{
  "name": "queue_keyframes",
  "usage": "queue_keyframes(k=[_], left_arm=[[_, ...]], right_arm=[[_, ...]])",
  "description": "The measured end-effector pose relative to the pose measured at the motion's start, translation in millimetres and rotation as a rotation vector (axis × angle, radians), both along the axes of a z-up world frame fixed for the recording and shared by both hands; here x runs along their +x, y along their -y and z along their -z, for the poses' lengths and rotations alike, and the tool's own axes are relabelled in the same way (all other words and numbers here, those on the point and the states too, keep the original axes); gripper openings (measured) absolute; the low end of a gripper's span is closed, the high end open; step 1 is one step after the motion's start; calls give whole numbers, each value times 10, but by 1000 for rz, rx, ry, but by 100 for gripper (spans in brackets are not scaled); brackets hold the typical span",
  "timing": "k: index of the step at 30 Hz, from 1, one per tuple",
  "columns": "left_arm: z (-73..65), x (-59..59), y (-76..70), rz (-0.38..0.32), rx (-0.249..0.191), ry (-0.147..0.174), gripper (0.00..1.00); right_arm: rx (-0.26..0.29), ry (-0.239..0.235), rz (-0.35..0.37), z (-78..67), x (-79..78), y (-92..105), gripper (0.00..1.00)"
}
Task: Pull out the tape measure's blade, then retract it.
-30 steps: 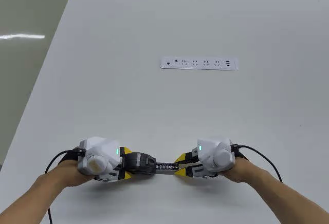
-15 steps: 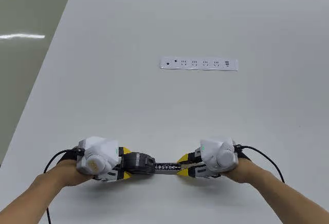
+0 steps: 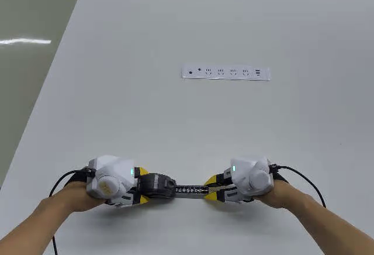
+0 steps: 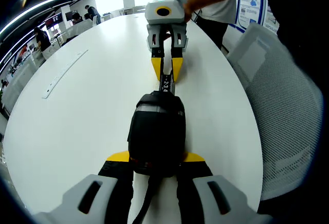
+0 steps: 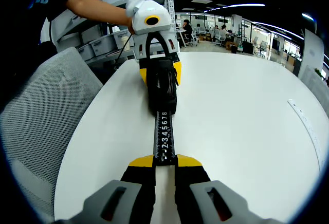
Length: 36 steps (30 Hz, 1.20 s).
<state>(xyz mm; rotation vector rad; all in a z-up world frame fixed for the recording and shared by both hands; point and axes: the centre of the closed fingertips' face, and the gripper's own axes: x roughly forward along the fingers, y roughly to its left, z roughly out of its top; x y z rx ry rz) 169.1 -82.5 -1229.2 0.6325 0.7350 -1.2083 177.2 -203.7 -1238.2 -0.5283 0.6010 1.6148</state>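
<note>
A black tape measure (image 3: 158, 186) lies low over the white table near its front edge, and my left gripper (image 3: 142, 188) is shut on its case (image 4: 156, 131). A short length of dark blade (image 3: 191, 190) with white numerals runs rightward out of the case. My right gripper (image 3: 209, 190) is shut on the blade's end (image 5: 164, 154). In the right gripper view the blade (image 5: 164, 131) stretches ahead to the case (image 5: 161, 84) held by the left gripper. In the left gripper view the right gripper (image 4: 165, 67) faces me beyond the case.
A white power strip (image 3: 225, 72) lies flat mid-table, well beyond the grippers. The table's left edge (image 3: 41, 100) drops to a grey floor. Mesh chairs (image 4: 280, 106) stand along the table's near side. Cables trail from both grippers.
My right gripper has drawn a little further right, and slightly more blade shows between the case and its jaws. The left gripper has stayed put.
</note>
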Motion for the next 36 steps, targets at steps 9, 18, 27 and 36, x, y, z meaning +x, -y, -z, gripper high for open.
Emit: queue_keyframes(k=[9,18,27,36], left_arm=[[4,2,2,1,1,0,28],[3,0,5,0,1,0,28],[1,2,8,1,2,0,28],[5,4,6,0,1,-1,28]], right_arm=[[-3,-4,3,5,6,49,11],[-9,-3,7,5,14,104,11],[-18,-2,8,14,21,168,11],[-23,-4,11,20,33,230,11]])
